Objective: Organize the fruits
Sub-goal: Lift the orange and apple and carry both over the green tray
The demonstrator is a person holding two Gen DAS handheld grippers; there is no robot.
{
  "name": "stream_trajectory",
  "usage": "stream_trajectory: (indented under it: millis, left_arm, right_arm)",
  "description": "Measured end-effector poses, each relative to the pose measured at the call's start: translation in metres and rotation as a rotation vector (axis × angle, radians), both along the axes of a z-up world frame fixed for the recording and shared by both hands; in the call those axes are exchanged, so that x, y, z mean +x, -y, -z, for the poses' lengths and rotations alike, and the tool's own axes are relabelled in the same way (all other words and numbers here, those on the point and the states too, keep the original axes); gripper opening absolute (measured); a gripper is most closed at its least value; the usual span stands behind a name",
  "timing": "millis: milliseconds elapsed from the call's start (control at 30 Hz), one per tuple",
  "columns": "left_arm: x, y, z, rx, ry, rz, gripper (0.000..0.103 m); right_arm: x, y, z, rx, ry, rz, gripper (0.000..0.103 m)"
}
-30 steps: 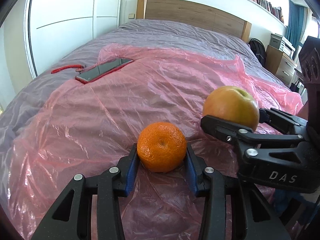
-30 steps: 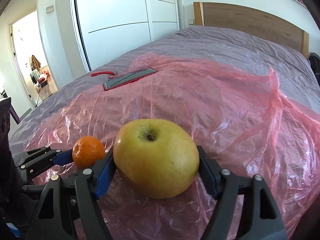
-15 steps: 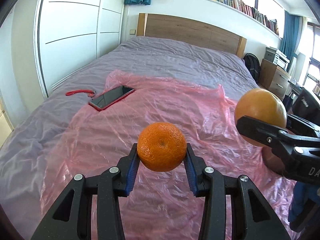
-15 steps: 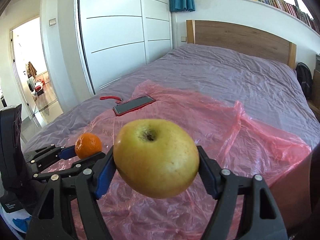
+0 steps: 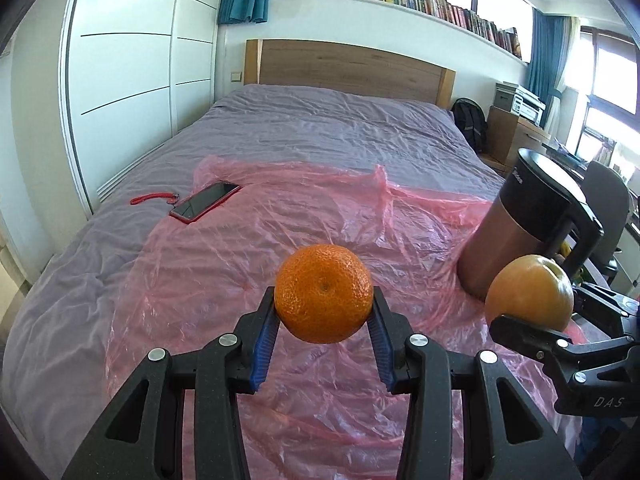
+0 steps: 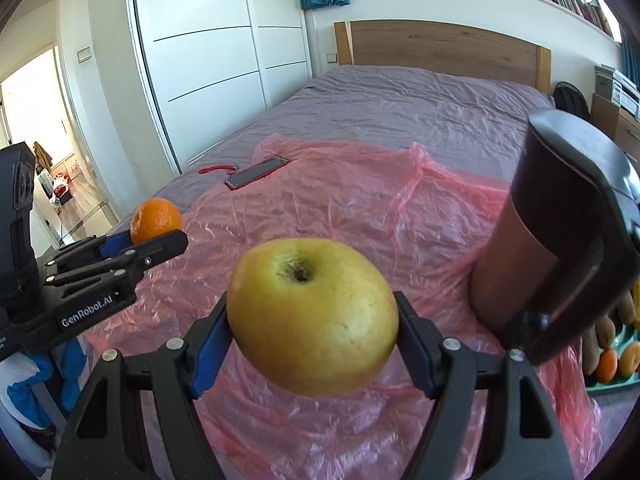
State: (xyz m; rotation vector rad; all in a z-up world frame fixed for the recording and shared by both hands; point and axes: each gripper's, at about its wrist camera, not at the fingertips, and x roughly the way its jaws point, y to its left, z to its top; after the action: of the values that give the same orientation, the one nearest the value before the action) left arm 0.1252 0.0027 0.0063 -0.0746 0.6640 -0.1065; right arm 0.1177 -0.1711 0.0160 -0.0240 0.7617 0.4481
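- Transport is the step in hand, by my reading: both fruits are hanging clear of the crinkled pink plastic sheet (image 5: pixel 248 264) that is covering the purple bedspread (image 5: pixel 320 128), and neither is sitting in a container yet.
- The left gripper (image 5: pixel 324 328) is clamping its blue-padded fingers (image 5: pixel 265 344) on a round, pebbly-skinned orange mandarin (image 5: pixel 324 293), which is filling the centre of the left wrist view with its navel facing the camera.
- The right gripper (image 6: pixel 314 344) is squeezing a large, smooth yellow-green apple (image 6: pixel 312 316) between its own blue pads; the apple's brown stem hollow is pointing up toward twelve o'clock, and faint speckles are showing on the skin.
- In the left wrist view the apple is appearing at about three o'clock of the mandarin, near it but not touching; in the right wrist view the mandarin is sitting at about ten o'clock of the apple.
- A tall brown cylinder with a black lid and handle (image 6: pixel 560 240) is standing on the sheet at two o'clock of the apple, and beyond it, at four o'clock by the frame edge, a teal tray (image 6: pixel 612 380) is already holding several orange and brownish fruits.
- The next move is probably calling for swinging both fruits around that cylinder toward the tray, lowering them into free spots, and only then spreading the fingers; brushing the cylinder looks like the main risk.
- A phone in a red case (image 5: pixel 205 201) is lying well away at eleven o'clock, out of the path.
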Motion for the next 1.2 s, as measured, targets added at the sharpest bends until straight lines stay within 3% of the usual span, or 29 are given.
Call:
stream_trajectory:
  millis: [233, 667, 967, 1200]
  left_arm:
    - [-0.028, 0.051, -0.006, 0.004, -0.04, 0.114, 0.038]
    - [-0.052, 0.194, -0.018, 0.03, -0.124, 0.405, 0.038]
    - [-0.033, 0.309, -0.027, 0.017, -0.136, 0.575, 0.038]
    - [0.005, 0.385, -0.028, 0.027, -0.118, 0.638, 0.038]
  right_arm:
    - [-0.037, 0.06, -0.003, 0.001, -0.013, 0.093, 0.103]
    - [-0.075, 0.214, -0.001, 0.012, -0.004, 0.34, 0.103]
    - [-0.065, 0.324, 0.005, -0.007, 0.023, 0.512, 0.103]
    - [-0.029, 0.396, 0.002, -0.016, 0.075, 0.619, 0.103]
